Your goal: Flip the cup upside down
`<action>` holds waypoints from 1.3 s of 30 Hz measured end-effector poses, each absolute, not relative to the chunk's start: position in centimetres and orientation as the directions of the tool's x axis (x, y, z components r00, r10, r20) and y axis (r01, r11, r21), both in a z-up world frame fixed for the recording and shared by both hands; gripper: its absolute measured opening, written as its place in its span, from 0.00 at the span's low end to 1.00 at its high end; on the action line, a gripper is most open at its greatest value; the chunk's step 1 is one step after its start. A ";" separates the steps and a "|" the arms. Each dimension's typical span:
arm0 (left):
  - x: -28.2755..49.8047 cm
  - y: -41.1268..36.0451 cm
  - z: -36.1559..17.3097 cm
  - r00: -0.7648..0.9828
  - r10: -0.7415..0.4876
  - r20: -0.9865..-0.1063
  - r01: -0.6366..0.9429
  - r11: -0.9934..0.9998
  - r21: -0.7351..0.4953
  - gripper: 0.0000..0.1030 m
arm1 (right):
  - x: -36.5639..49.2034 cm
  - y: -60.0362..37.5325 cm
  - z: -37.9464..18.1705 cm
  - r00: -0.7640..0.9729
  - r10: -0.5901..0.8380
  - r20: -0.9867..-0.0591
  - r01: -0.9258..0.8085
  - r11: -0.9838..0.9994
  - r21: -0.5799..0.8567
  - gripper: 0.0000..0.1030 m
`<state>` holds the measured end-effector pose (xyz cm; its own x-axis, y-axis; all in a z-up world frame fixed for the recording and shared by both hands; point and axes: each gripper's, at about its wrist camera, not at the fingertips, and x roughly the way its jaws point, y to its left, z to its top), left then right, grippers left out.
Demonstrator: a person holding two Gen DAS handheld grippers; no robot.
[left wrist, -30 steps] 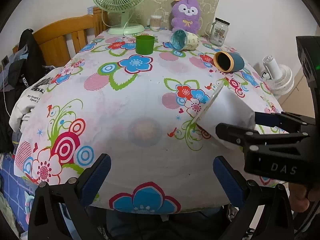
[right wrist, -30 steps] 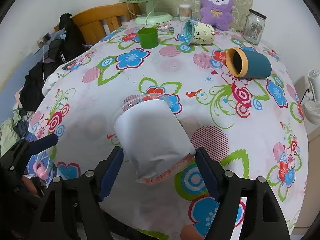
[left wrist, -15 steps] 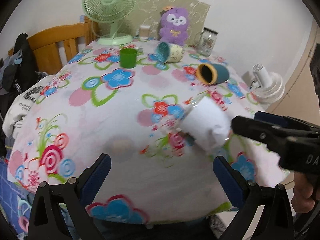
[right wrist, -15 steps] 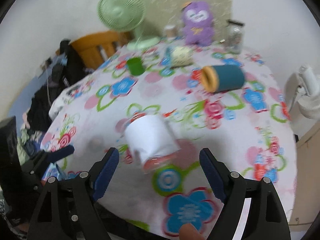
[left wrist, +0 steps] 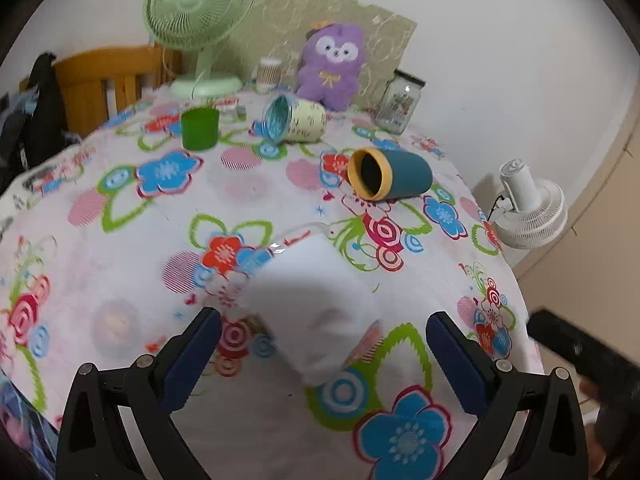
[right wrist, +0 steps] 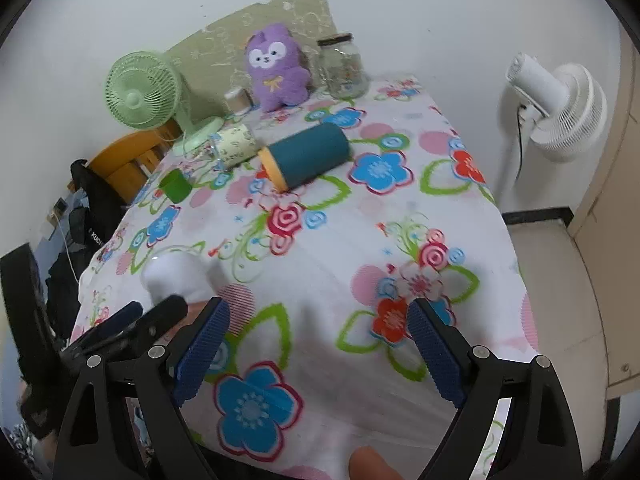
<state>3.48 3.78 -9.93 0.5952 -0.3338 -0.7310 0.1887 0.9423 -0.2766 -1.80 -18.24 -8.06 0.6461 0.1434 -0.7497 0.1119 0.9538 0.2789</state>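
Two fisheye views over a flower-print tablecloth (left wrist: 120, 264). Seen from the left wrist: left gripper (left wrist: 322, 354) spread wide, blue pads (left wrist: 192, 354) well apart, straddling a blurred white cup (left wrist: 316, 312) that lay on its side near the table's front edge, touching neither pad as far as could be told. Beyond it, a teal tumbler with yellow rim (left wrist: 390, 174) on its side, mouth toward the camera; further back a cream mug with blue inside (left wrist: 294, 122) tipped over, a green cup (left wrist: 199, 128) upright, a green desk fan (left wrist: 200, 8), a purple plush toy (left wrist: 334, 66), a glass jar (left wrist: 400, 106). Shown only from the right wrist: right gripper (right wrist: 318, 354), fingers wide apart over bare cloth, holding nothing, the white cup well to its left with the left gripper's dark fingers beside it. White floor fan (right wrist: 560, 108) off the table's right edge.
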 end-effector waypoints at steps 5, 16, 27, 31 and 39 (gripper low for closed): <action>3.8 3.4 -11.0 0.617 -0.281 -0.735 0.115 0.956 -0.269 1.00 | -2.4 -19.2 -9.1 0.637 0.148 -0.756 0.119 0.951 0.286 0.89; 5.1 3.4 -13.4 0.582 -0.202 -0.788 0.007 0.970 -0.243 1.00 | -2.2 -19.4 -10.4 0.617 0.166 -0.769 0.116 0.948 0.297 0.89; 4.5 5.3 -12.6 0.610 -0.157 -0.776 -0.013 0.978 -0.208 0.74 | -1.6 -18.3 -11.0 0.607 0.187 -0.772 0.095 0.948 0.304 0.89; 4.0 6.3 -11.0 0.653 -0.138 -0.745 0.003 0.984 -0.179 0.74 | -1.2 -17.3 -11.0 0.606 0.201 -0.769 0.072 0.950 0.305 0.89; 2.8 8.4 -7.7 0.681 -0.145 -0.718 0.081 0.989 -0.123 0.74 | -0.8 -15.0 -10.5 0.606 0.230 -0.762 0.017 0.953 0.301 0.89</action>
<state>2.79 8.35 -7.65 0.6807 -0.1446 -0.7182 0.0805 0.9891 -0.1229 -0.78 -15.00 -10.49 0.6061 0.2297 -0.7615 0.0167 0.9535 0.3010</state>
